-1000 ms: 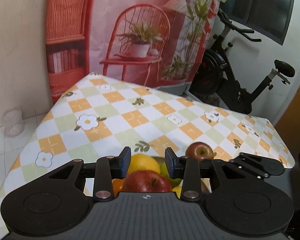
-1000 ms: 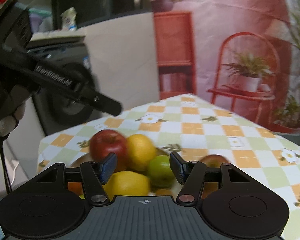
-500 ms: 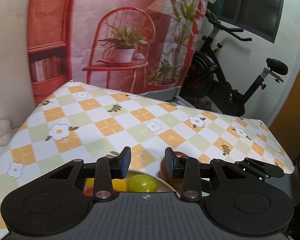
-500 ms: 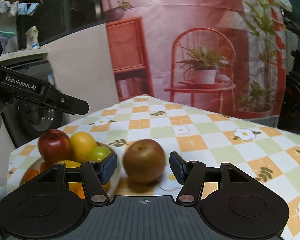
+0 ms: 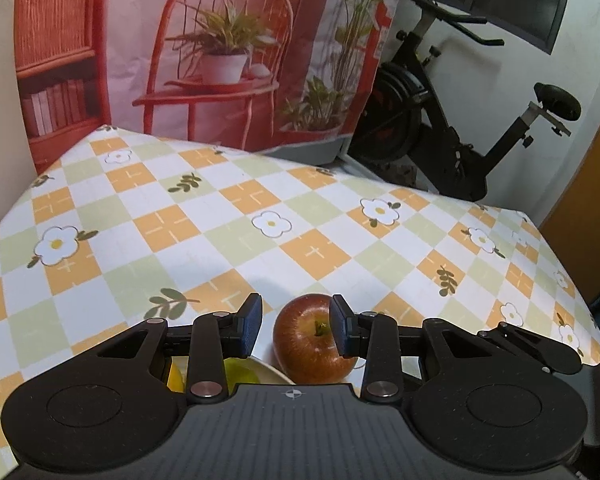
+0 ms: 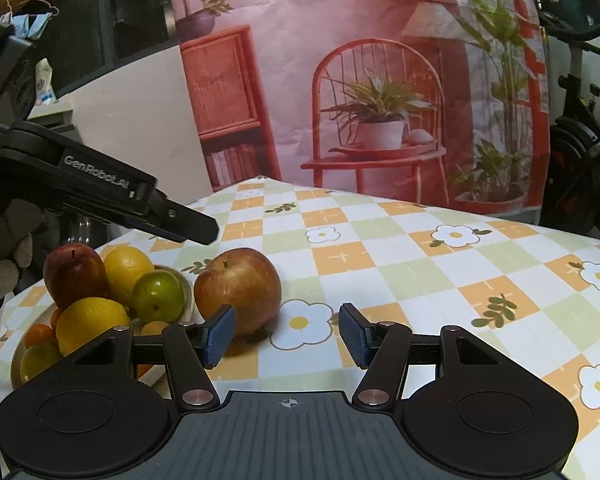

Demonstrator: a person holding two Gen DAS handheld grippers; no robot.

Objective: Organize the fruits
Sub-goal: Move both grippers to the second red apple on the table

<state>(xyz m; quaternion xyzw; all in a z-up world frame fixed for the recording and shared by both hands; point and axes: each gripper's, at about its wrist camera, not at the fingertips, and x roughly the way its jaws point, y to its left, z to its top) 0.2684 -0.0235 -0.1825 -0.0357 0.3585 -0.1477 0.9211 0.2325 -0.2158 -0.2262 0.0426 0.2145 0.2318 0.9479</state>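
Both tools have swung from the fruit bowl point(image 6: 18, 354) to the lone apple point(image 6: 238, 290), jaws open (left tool point(image 6: 196, 234) reads "GenRobot.AI").

A red-brown apple point(image 6: 238, 290) sits alone on the checked cloth, upright with its stem up, just right of the bowl point(image 6: 16, 356) and close to its rim. In the left wrist view the same apple point(image 5: 312, 344) shows its stem dimple and lies beside the bowl's pale rim point(image 5: 268, 368). The bowl holds a heap of fruit: a dark red apple point(image 6: 74, 274) at the back, an orange-yellow citrus point(image 6: 126, 268) beside it, a green fruit point(image 6: 158, 296), a lemon point(image 6: 90, 320) in front, and small oranges point(image 6: 38, 334) low at the left.
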